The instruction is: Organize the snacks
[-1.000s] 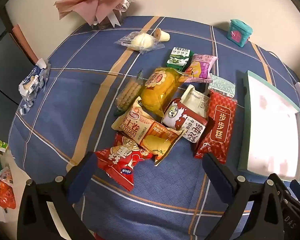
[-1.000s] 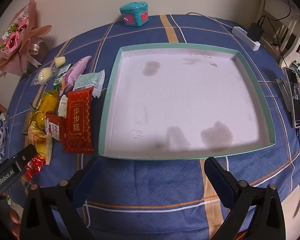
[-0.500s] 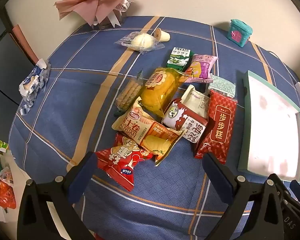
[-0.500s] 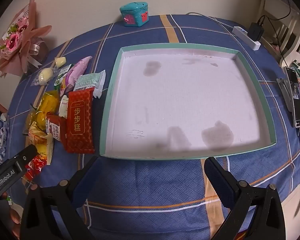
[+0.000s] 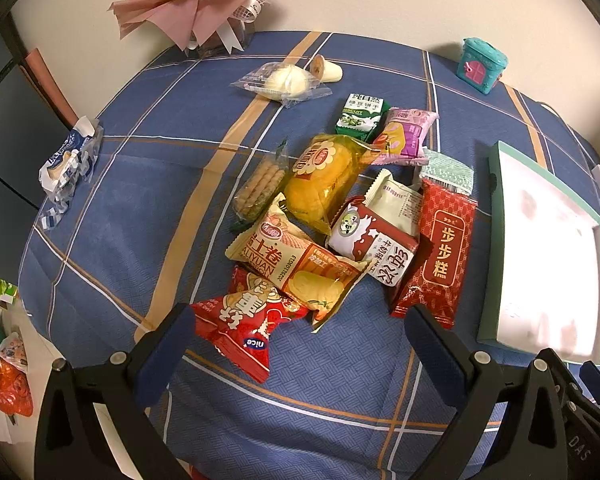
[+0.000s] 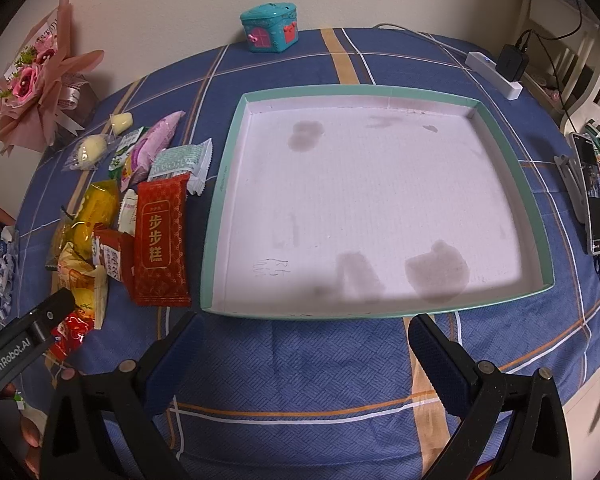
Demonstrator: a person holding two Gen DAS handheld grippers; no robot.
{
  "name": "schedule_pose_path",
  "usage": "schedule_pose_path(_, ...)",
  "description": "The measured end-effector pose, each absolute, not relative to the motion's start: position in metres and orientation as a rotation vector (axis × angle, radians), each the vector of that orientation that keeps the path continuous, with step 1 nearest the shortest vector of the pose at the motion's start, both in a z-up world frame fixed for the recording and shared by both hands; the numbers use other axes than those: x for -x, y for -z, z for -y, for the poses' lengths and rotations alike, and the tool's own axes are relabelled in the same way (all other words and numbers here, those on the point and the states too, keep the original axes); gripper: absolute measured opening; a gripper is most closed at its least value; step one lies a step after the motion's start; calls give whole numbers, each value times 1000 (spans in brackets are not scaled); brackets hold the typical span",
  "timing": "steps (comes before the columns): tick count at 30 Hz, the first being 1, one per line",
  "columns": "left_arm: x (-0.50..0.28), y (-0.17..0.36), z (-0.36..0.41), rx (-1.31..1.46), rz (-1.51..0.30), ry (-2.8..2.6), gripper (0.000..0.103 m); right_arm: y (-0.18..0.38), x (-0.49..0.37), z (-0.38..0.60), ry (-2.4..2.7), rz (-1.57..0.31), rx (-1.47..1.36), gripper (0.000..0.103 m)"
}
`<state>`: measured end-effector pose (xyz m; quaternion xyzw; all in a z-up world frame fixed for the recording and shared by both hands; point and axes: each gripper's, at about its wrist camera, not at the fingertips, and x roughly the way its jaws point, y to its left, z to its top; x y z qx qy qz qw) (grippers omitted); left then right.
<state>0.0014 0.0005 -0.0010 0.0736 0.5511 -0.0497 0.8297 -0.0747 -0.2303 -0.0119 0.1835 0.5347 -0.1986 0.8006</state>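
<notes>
Opening step: snack packets (image 5: 340, 216) lie heaped on the bench, just beside the vacant green-rimmed tray (image 6: 380, 90). Left tool (image 5: 300, 340) and right tool (image 6: 304, 344) hover spread, grasping nothing. Next, presumably, a tool descends onto the nearest red packet (image 5: 240, 320).

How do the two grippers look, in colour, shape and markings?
The left gripper and the right gripper each have black angular arms with silver screws and dark blue finger pads. Seen from the right camera, the left gripper's body bears white "GenRobot.AI" lettering. No cables or sleeves show.
</notes>
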Motion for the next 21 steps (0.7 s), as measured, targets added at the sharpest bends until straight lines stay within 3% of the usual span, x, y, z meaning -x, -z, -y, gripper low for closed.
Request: schedule_pose_path(21,-1,2,-2,-130,-1164,123,103,18,74,230,434,-1161,-387,103)
